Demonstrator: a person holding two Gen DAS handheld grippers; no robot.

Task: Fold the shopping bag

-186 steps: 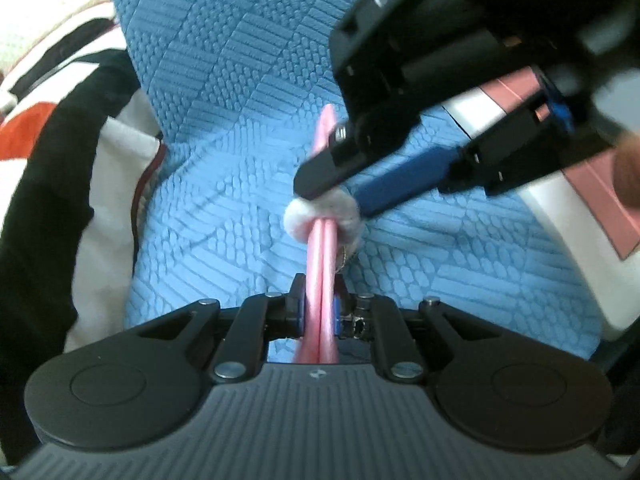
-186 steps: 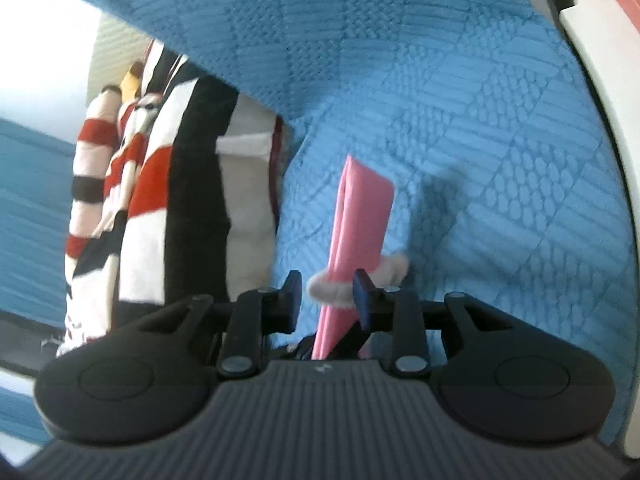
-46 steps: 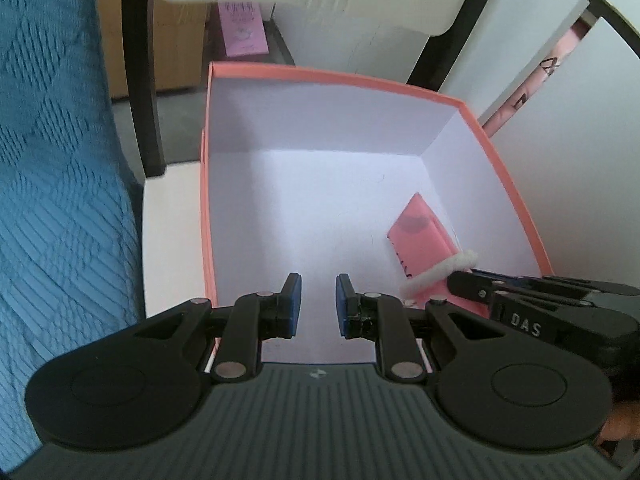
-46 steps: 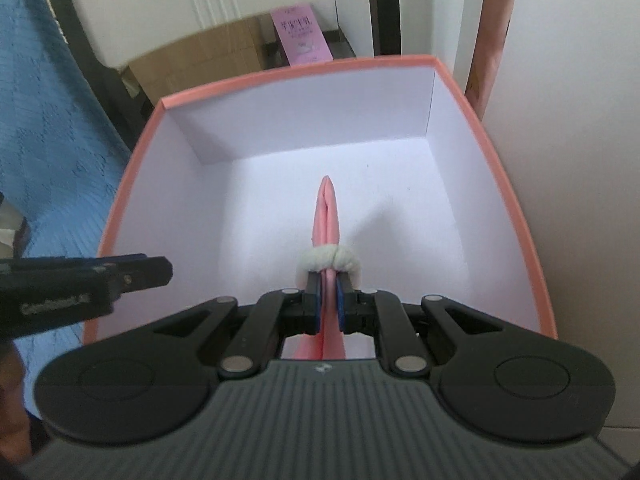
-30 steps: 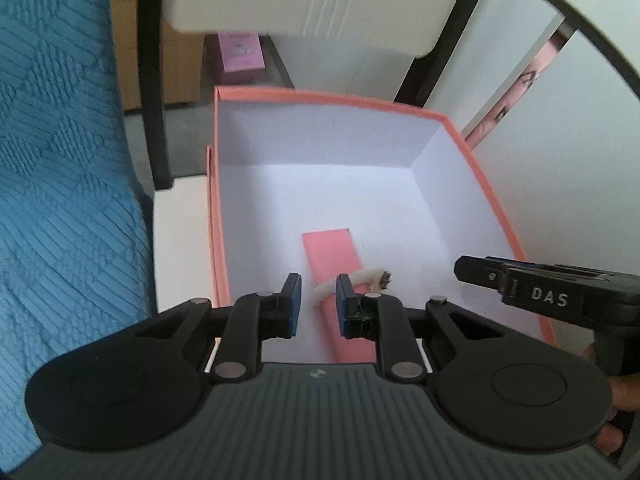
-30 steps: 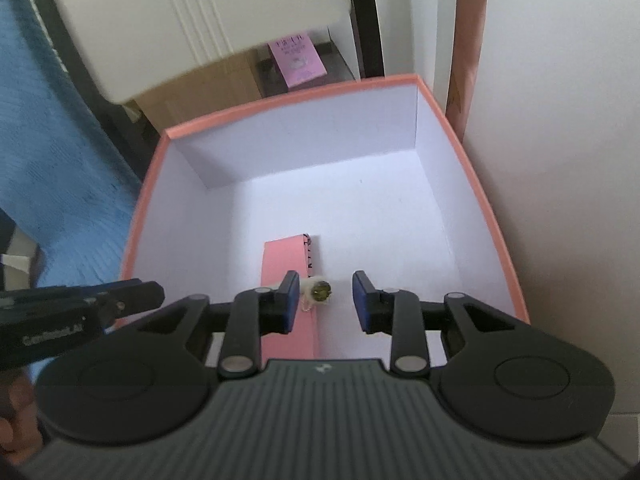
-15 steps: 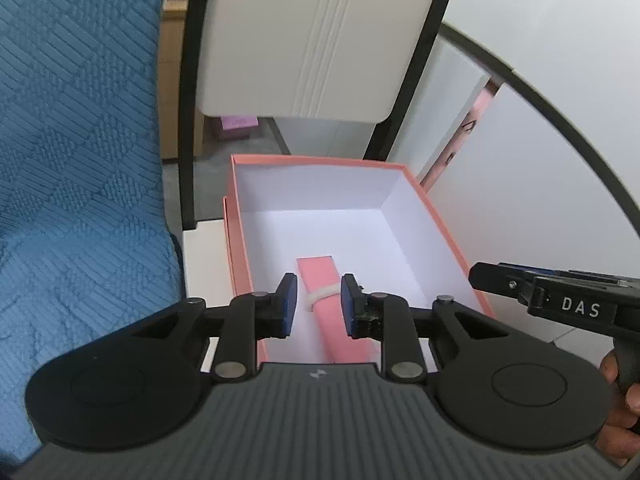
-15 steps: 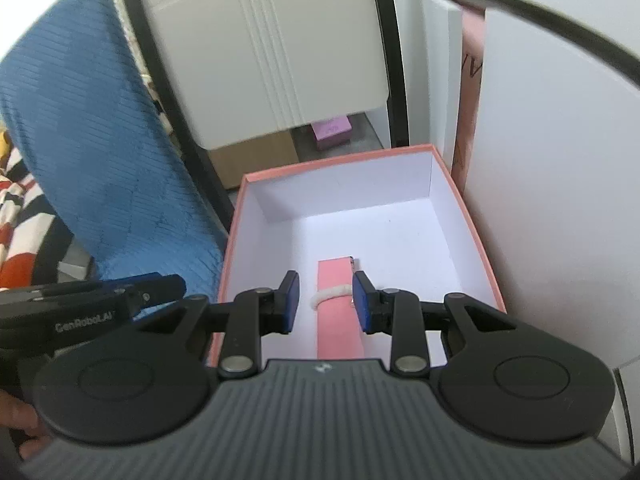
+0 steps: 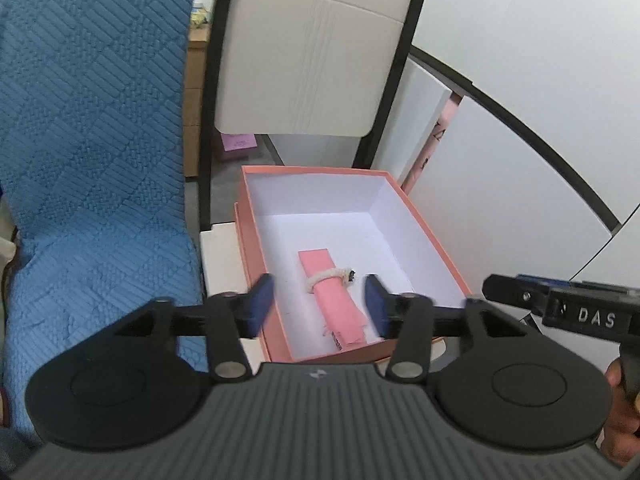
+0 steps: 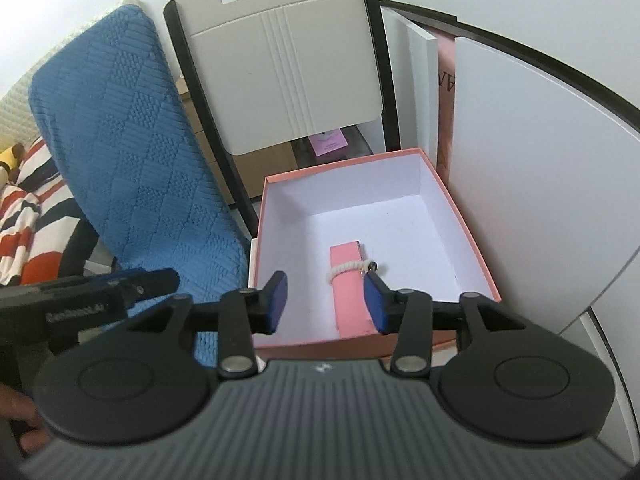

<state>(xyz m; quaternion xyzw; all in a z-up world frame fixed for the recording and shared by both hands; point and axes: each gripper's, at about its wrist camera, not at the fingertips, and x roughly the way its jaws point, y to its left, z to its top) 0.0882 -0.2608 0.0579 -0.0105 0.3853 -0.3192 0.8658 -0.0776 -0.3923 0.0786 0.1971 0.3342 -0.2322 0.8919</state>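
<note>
The folded pink shopping bag (image 9: pixel 334 298) (image 10: pixel 349 292), bound by a white fuzzy loop (image 9: pixel 325 276) (image 10: pixel 347 269), lies flat on the white floor of an open salmon box (image 9: pixel 434 240) (image 10: pixel 472 236). My left gripper (image 9: pixel 318 310) hovers well above the box, its jaws opening with nothing held between them. My right gripper (image 10: pixel 326 300) hangs likewise above the box, its jaws opening and holding nothing. The right gripper's body (image 9: pixel 568 312) shows at the right edge of the left wrist view. The left gripper's body (image 10: pixel 84 294) shows at the left of the right wrist view.
The box sits on a white chair seat (image 9: pixel 218 256) with a beige backrest (image 9: pixel 312 52) (image 10: pixel 284 72). A blue knitted cover (image 9: pixel 92 160) (image 10: pixel 140 176) lies to the left. White panels (image 9: pixel 500 184) (image 10: pixel 532 168) stand on the right. Striped fabric (image 10: pixel 28 208) lies at far left.
Both grippers have risen and drawn back from the box, which now looks smaller. Their jaws have spread wider. The bag stays lying in the box.
</note>
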